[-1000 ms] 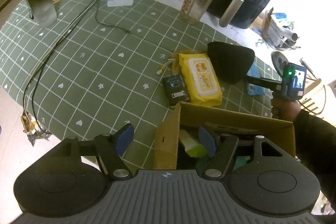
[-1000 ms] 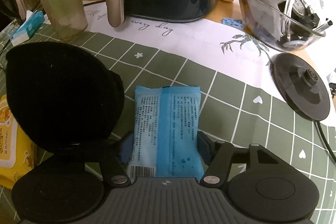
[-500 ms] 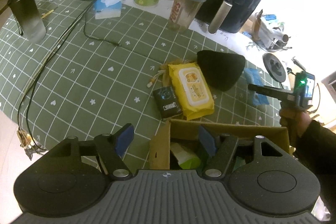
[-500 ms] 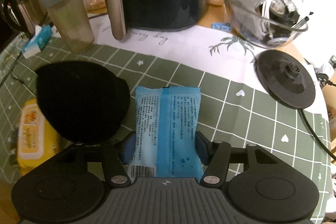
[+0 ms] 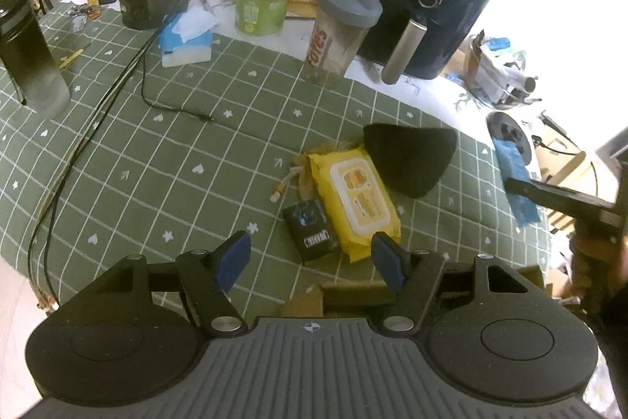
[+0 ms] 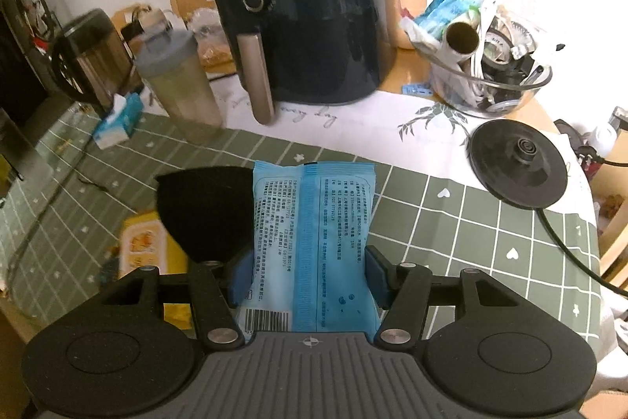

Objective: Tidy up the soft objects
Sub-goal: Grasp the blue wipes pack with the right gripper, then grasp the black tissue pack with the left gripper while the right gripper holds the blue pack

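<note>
Right wrist view, lower centre: right gripper (image 6: 310,279) is seen pinching the blue pack (image 6: 312,234) by its long edges, both pads pressed in. Compared with a second ago, the pack has been lifted clear of the green cloth (image 6: 471,222); more table is now seen beneath it. Pickup judged done, transfer pending.

Left wrist view, bottom: left gripper (image 5: 312,258) is held spread and empty. Just below it, the cardboard box (image 5: 353,291) rim is glimpsed, less of it than before. Farther up-frame, the black pouch (image 5: 310,232), yellow wipes pack (image 5: 353,201) and black hat (image 5: 410,158) are left lying on the cloth.
</note>
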The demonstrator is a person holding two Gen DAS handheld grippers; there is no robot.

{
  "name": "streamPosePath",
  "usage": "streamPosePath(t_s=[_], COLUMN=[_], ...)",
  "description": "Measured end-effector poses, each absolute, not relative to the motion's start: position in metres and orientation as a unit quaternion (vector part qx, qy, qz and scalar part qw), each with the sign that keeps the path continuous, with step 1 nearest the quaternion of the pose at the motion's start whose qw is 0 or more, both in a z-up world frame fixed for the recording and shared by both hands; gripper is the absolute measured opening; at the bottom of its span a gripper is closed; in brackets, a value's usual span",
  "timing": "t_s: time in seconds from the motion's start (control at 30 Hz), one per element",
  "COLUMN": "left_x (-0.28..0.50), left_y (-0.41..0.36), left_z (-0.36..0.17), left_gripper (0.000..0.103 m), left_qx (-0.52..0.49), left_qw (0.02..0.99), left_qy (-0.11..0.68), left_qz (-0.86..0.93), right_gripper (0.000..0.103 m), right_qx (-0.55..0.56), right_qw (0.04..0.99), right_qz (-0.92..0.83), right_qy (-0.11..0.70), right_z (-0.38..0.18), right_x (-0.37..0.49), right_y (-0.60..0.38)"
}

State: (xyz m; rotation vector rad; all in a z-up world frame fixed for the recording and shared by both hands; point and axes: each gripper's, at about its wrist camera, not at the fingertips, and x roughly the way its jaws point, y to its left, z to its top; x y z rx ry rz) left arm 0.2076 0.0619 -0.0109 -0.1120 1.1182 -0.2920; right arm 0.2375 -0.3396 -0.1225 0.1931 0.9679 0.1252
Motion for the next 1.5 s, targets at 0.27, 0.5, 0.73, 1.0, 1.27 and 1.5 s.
streamPosePath(t_s=[0.27, 0.5, 0.73, 1.0, 1.27, 1.5], left_x=[0.24, 0.263, 0.277, 0.287, 0.301, 0.316], left_y=[0.054, 0.04, 0.036, 0.037, 0.039, 0.037], left_z=[-0.015, -0.029, -0.06, -0.107, -0.141, -0.166], left_gripper=[0.067, 0.067, 0.067, 0.067, 0.067, 0.067], left_qx=[-0.046, -0.024, 0.004, 0.017, -0.006, -0.049], left_qw=[0.839, 0.831, 0.812, 0.783, 0.747, 0.711], left_qy=[0.518, 0.522, 0.548, 0.593, 0.637, 0.677], left_qz=[-0.159, -0.191, -0.201, -0.186, -0.189, -0.183], right_gripper=[0.061, 0.061, 0.061, 0.061, 0.061, 0.061], right_qx=[0.089, 0.09, 0.096, 0.123, 0.134, 0.14], right_qw=[0.89, 0.9, 0.904, 0.902, 0.898, 0.899], right_qz=[0.069, 0.061, 0.05, 0.032, 0.018, 0.01], right_qy=[0.442, 0.423, 0.413, 0.412, 0.418, 0.416], right_z=[-0.084, -0.062, -0.053, -0.053, -0.056, -0.054], right_x=[0.221, 0.204, 0.184, 0.169, 0.16, 0.156], right_y=[-0.34, -0.341, -0.341, -0.343, -0.345, -0.344])
